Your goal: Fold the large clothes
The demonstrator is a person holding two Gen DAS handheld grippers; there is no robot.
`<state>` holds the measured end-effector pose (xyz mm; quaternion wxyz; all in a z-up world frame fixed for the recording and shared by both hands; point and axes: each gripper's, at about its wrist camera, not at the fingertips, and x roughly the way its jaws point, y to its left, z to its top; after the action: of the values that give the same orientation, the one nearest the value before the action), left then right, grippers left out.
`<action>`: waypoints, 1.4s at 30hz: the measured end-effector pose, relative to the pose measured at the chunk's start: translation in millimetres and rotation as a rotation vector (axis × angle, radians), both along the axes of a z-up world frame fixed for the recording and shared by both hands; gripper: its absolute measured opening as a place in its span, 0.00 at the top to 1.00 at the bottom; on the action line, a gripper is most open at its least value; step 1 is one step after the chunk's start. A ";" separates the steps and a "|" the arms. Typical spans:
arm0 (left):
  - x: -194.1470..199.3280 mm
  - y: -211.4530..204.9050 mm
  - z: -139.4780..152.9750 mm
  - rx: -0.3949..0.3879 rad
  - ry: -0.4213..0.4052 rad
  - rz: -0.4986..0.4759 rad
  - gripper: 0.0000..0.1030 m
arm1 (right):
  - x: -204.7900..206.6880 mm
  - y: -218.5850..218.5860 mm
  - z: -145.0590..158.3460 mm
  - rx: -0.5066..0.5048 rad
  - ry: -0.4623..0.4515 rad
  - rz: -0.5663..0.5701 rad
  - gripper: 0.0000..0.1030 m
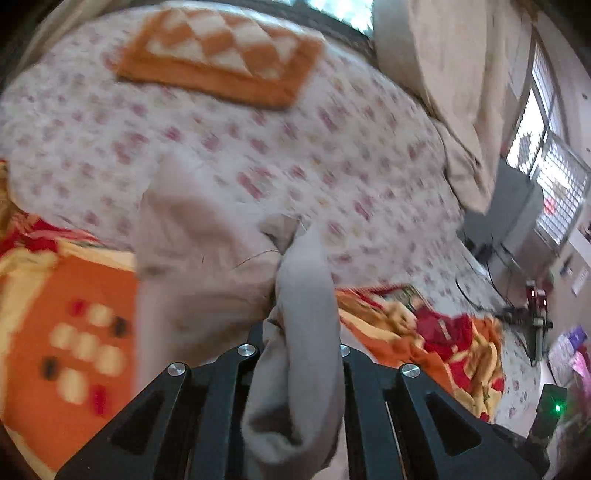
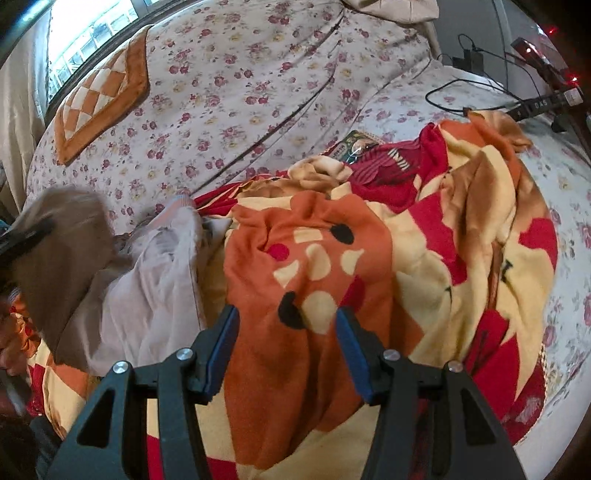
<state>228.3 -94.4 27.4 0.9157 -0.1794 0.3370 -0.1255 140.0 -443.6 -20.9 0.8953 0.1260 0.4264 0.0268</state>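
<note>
**Left tool clamping the beige garment, right tool gaping over the blanket**

The left tool (image 1: 301, 332) is pinching a bunched fold of the beige garment (image 1: 207, 251); its jaws are closed tight on the cloth, which is spilling back over the black linkage toward six o'clock. From the grip, the rest of the garment is hanging out toward ten o'clock as a broad, blurred panel, its far edge lying against the floral bedsheet (image 1: 332, 147).

The right tool (image 2: 287, 325) is standing with its blue-padded jaws apart and nothing between them, poised above the orange, red and cream blanket (image 2: 314, 258). In this view the garment is showing at nine o'clock, a lifted brown-beige flap over a paler grey-lilac layer (image 2: 155, 273), whose right edge is running just beside the blanket's orange panel.

Further out, the blanket is lying crumpled across the bed's near half, its rumpled edge reaching toward three o'clock, where dark cables (image 2: 476, 85) are trailing over the sheet. Beyond the blanket, toward twelve o'clock, the floral sheet is lying flat and mostly bare. An orange checkered pillow (image 1: 221, 55) is sitting near the sheet's far edge, well apart from the garment, below a bright window (image 2: 85, 33).
</note>
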 end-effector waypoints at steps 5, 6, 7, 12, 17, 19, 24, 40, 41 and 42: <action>14.9 -59.3 -44.4 -0.020 0.112 -0.062 0.99 | -1.2 4.2 -0.4 -0.018 -0.003 0.029 0.45; 14.0 -67.8 -56.6 -0.008 0.132 -0.072 0.99 | -1.9 2.8 -0.1 -0.022 -0.005 0.031 0.45; 11.6 -74.3 -67.1 0.007 0.145 -0.078 0.99 | -1.6 1.2 -0.1 -0.023 -0.006 0.031 0.45; -6.0 -87.4 -79.3 0.041 0.129 -0.120 0.81 | 2.6 -8.2 -6.3 -0.016 0.019 0.009 0.45; -30.6 -89.8 -55.4 -0.001 0.113 -0.225 0.59 | 6.5 -11.7 -3.4 -0.008 -0.003 -0.018 0.45; -43.7 -82.0 -43.2 -0.019 0.094 -0.268 0.59 | 8.4 -10.2 -3.4 -0.011 -0.004 -0.032 0.45; -63.6 -27.2 -16.2 0.056 0.041 -0.186 0.59 | 6.9 -1.0 4.3 0.017 -0.053 -0.018 0.45; -73.8 15.5 -89.2 0.197 0.196 -0.122 0.96 | 49.6 120.3 -18.5 0.116 -0.066 0.247 0.58; -74.7 14.6 -93.0 0.206 0.192 -0.132 0.96 | 54.8 124.8 -25.4 0.111 -0.037 0.263 0.77; -75.7 14.9 -93.8 0.206 0.186 -0.138 0.96 | 57.4 129.1 -30.5 0.097 -0.010 0.280 0.91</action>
<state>152.6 -79.5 -66.4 0.8833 -0.0719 0.4429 -0.1360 197.4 -314.5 -51.4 0.8778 0.1083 0.4335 0.1728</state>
